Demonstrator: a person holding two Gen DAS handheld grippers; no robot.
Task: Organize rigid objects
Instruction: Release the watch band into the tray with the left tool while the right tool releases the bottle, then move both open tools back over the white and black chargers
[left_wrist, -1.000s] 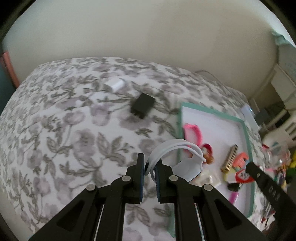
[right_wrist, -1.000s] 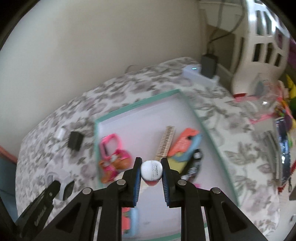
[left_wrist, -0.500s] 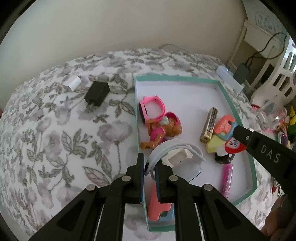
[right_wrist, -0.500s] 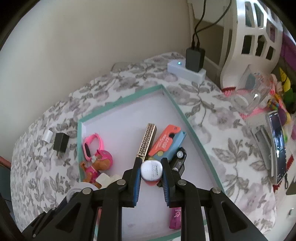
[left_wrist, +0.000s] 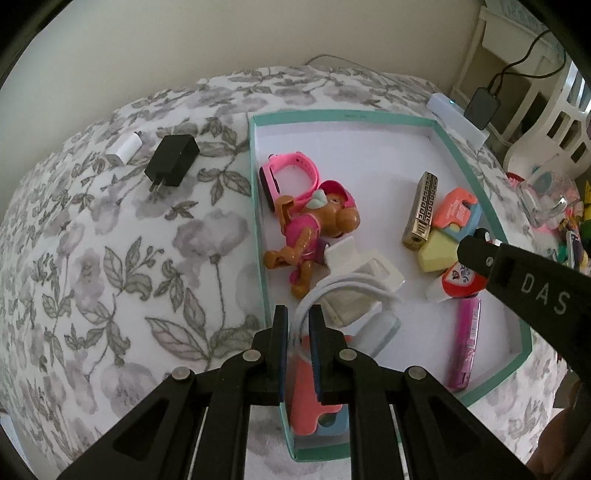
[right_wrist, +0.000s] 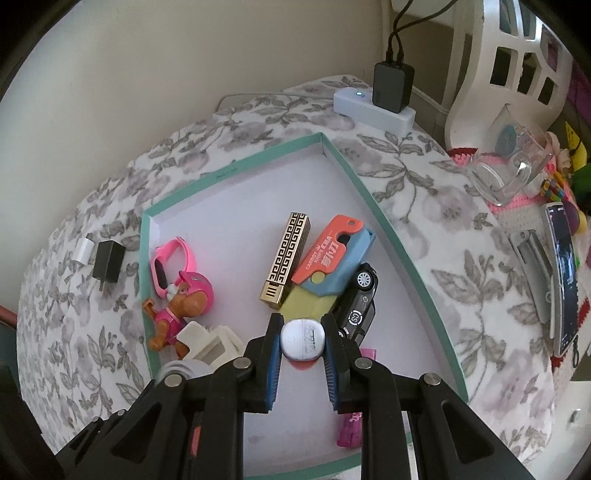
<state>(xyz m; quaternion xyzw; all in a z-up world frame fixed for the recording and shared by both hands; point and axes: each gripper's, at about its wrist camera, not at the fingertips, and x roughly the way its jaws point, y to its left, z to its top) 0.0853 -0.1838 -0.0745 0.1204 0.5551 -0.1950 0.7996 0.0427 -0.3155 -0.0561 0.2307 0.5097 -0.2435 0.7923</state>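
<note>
Grippers over the teal box, each pinching one small thing.

Closest in, the left gripper (left_wrist: 295, 325) squeezes a white cable loop (left_wrist: 332, 291) tied to a white charger block (left_wrist: 365, 273), low over the near end of the teal-rimmed box (left_wrist: 255, 192). The right gripper (right_wrist: 302, 341) pinches a white oval case (right_wrist: 303, 340) above the box middle. Just past it lie a black toy car (right_wrist: 356, 304), a gold harmonica (right_wrist: 286, 260) and a toy pup (right_wrist: 181, 310). Farther left, on the flowered cloth (left_wrist: 110, 240), sits a black plug (left_wrist: 171, 160).
</note>
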